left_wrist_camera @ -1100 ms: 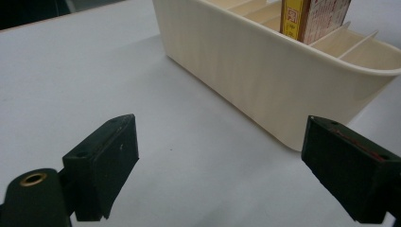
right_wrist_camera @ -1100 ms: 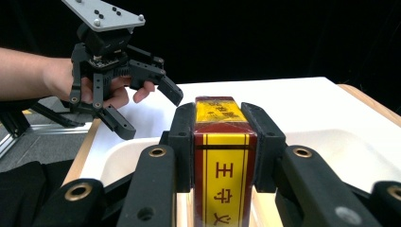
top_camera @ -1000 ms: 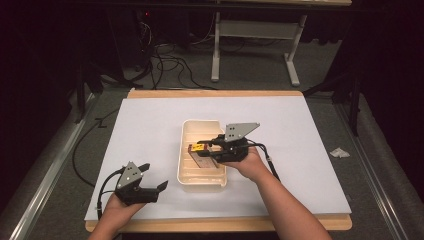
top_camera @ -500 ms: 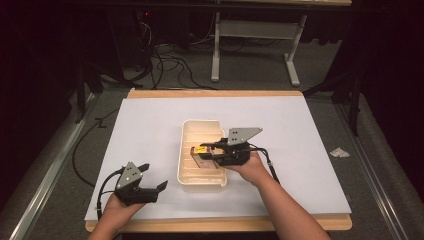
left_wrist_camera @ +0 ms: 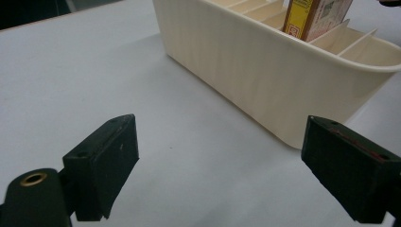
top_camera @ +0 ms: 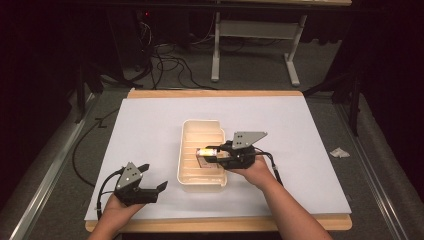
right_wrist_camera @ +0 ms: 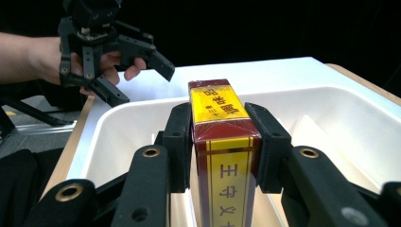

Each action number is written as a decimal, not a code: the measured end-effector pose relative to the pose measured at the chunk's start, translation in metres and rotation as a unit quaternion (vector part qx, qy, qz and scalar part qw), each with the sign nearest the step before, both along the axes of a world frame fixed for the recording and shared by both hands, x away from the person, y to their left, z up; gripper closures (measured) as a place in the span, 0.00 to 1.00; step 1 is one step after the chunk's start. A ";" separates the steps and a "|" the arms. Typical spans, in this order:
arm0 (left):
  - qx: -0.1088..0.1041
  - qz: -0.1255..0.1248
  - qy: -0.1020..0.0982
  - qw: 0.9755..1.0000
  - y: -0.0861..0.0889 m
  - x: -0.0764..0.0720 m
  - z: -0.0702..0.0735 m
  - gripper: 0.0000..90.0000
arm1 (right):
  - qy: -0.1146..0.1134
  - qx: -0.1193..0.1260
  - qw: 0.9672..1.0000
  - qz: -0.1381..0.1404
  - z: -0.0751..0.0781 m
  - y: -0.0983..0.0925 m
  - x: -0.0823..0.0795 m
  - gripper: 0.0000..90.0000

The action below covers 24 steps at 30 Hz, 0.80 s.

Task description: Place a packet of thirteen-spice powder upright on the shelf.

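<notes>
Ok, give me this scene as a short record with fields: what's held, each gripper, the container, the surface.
held item: red and yellow box, over the tray
right gripper: pads pressed on the box's two sides, jaws have just been opening slightly
left gripper: open, holding nothing, resting near the tray
container: cream divided tray
surface: white sheet on table

Table layout. Divided tray [top_camera: 186,150] lies near the middle of the paper sheet [top_camera: 300,130], which covers the table [top_camera: 215,93]. Right gripper [top_camera: 216,155] reaches over the tray's right wall; box [right_wrist_camera: 220,142] sits between its fingers [right_wrist_camera: 181,137], pads against both sides, one end jutting past the fingertips, lower part down among the tray's dividers. Left gripper [top_camera: 152,181] rests on the sheet, left of the tray and nearer the person; tray wall just beyond its fingertips [left_wrist_camera: 106,156], nothing between them. Scrap [top_camera: 340,153] on the floor, right of the table.
</notes>
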<state>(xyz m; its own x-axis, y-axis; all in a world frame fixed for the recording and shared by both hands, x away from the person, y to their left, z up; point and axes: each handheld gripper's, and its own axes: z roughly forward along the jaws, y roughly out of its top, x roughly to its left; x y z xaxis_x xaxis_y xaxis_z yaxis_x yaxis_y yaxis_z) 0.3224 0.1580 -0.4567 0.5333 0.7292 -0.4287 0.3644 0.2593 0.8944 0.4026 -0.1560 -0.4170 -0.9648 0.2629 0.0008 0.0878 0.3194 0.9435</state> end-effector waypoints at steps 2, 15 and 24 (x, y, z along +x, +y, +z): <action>0.000 0.000 0.000 1.000 0.000 0.000 0.000 0.14 | -0.001 -0.004 1.000 -0.003 -0.002 -0.002 -0.001 0.71; -0.001 0.001 0.001 1.000 -0.001 0.000 0.000 0.14 | 0.009 -0.017 1.000 -0.019 -0.010 -0.006 -0.005 0.69; 0.000 0.001 0.001 1.000 0.000 0.000 0.000 0.14 | 0.011 -0.019 0.999 -0.026 -0.010 -0.007 -0.005 0.66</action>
